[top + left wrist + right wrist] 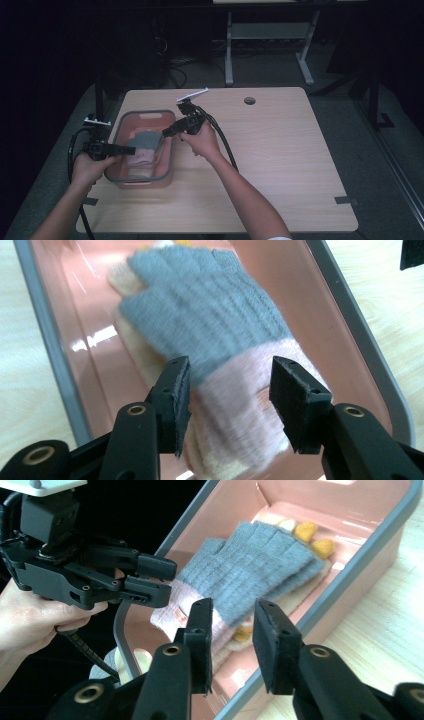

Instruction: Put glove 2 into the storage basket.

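Gloves lie stacked in the pink basket (pixel 170 162) on the table (pixel 280 160): a grey glove (pixel 210 310) with a pink cuff sits on top of a cream glove (pixel 150 360) (its fingertips are yellow). The left gripper (pixel 230 395) hovers over the pink cuff with its jaws spread, pinching nothing. The right gripper (pixel 232 640) hangs above the basket's rim, jaws also apart and empty.

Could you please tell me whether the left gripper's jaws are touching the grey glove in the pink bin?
Apart. In the left gripper view, the left gripper has its pads spread either side of the grey glove, clear of its pink cuff.
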